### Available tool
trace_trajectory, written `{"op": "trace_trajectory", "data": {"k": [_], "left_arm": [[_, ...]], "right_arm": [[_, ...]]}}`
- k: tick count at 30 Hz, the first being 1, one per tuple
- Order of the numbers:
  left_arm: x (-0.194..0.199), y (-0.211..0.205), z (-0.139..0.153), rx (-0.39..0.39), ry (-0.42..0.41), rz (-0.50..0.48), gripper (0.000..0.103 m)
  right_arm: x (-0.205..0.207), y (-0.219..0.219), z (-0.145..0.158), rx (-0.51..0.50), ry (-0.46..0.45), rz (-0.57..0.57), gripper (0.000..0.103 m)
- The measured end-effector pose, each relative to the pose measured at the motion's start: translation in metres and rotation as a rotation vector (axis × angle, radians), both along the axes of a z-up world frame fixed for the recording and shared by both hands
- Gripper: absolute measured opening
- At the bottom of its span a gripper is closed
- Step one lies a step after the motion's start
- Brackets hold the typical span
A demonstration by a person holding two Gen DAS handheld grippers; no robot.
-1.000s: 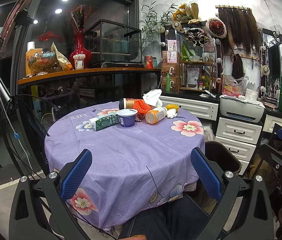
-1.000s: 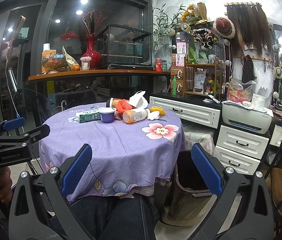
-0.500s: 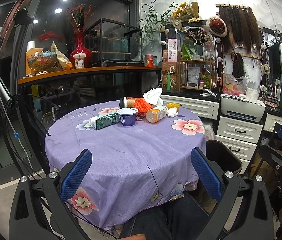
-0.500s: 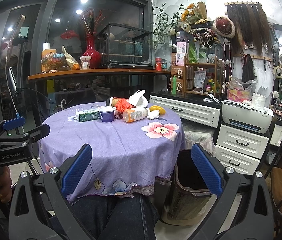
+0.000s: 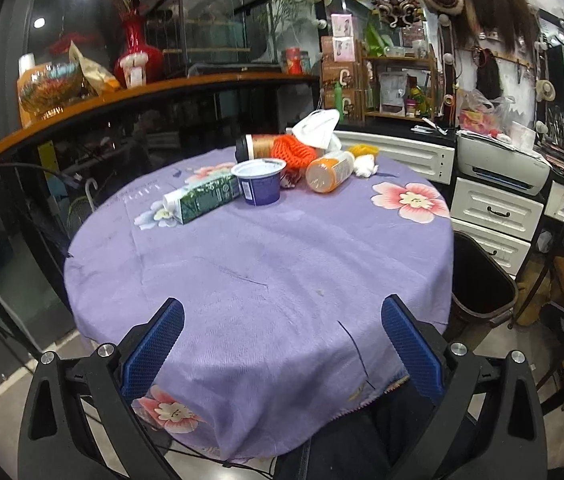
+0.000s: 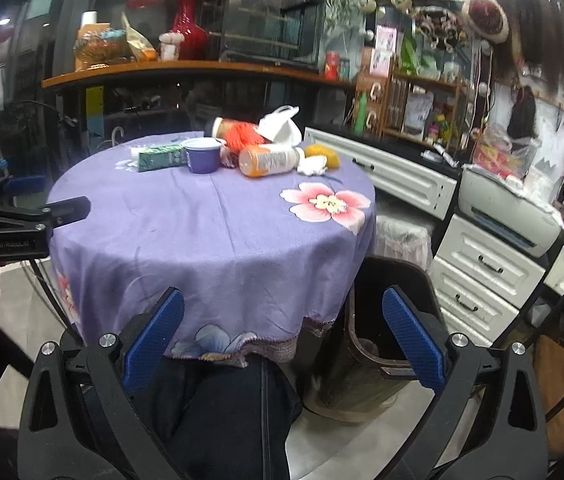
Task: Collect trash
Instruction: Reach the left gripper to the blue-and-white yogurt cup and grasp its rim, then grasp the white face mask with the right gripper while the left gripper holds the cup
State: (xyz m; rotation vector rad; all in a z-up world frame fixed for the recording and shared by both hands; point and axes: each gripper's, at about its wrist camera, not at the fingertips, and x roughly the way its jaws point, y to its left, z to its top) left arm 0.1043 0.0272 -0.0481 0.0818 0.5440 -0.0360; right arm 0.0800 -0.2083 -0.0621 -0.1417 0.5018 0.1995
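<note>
Both of your grippers have moved in toward the round table (image 5: pixel 242 280) since half a second ago, so the purple flowered cloth now fills more of each view and the trash sits nearer the lens. Your left gripper (image 5: pixel 282 344) hangs over the near edge of the cloth with its blue pads spread wide and nothing between them. Your right gripper (image 6: pixel 282 340) is just as wide apart and empty, held lower, off the table's near right edge and above your dark trouser legs. From the right wrist view you can see your left gripper out at the left edge of the picture. All the trash lies in one cluster at the far side of the table: a green carton (image 5: pixel 202 198) on its side, a purple cup (image 5: pixel 260 182) standing upright just beside it, an orange bottle (image 5: pixel 328 170) lying down with its base toward you, an orange net (image 5: pixel 294 152) behind the cup, a brown jar (image 5: pixel 254 146) on its side, a white face mask (image 5: pixel 318 128) on top of the pile, and a crumpled white tissue (image 5: pixel 364 166) beside something yellow. Your dark waste bin (image 6: pixel 386 320) stands on the floor against the right side of the table, its mouth open.
</note>
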Motion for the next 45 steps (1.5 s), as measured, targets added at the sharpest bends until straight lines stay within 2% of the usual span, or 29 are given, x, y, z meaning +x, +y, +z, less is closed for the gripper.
{"op": "trace_trajectory", "data": {"k": [3,8,15,18,21,25,31,36,37,41,45], "left_arm": [[0.027,0.008,-0.005,-0.024,0.051,-0.004,0.098],[0.061,0.009,0.001,-0.01,0.105,-0.062,0.098],[0.115,0.001,0.014,0.057,0.134,-0.117,0.098],[0.141,0.0,0.014,0.049,0.173,-0.155,0.098],[0.166,0.0,0.015,0.063,0.186,-0.157,0.098],[0.205,0.0,0.023,0.121,0.195,-0.155,0.097],[0.262,-0.008,0.023,0.244,0.257,-0.164,0.07],[0.291,-0.014,0.009,0.303,0.334,-0.179,0.059],[0.296,-0.015,0.006,0.313,0.348,-0.177,0.054],[0.307,-0.014,-0.005,0.336,0.388,-0.163,0.033],[0.308,-0.013,-0.005,0.305,0.389,-0.153,0.02]], "right_arm": [[0.028,0.005,-0.005,-0.005,0.031,0.005,0.098],[0.066,0.013,0.003,-0.034,0.023,0.02,0.098],[0.129,0.018,0.019,-0.015,0.02,0.018,0.098],[0.154,0.015,0.022,0.014,0.031,0.003,0.098],[0.178,0.011,0.022,0.02,0.048,-0.023,0.098],[0.195,0.008,0.017,0.026,0.069,-0.028,0.098],[0.201,0.01,0.01,0.004,0.073,-0.023,0.098],[0.213,0.005,0.01,-0.006,0.075,-0.033,0.098],[0.214,0.004,0.01,-0.005,0.076,-0.034,0.098],[0.224,0.003,0.012,-0.009,0.076,-0.031,0.098],[0.234,0.007,0.01,-0.032,0.077,-0.015,0.098]]}}
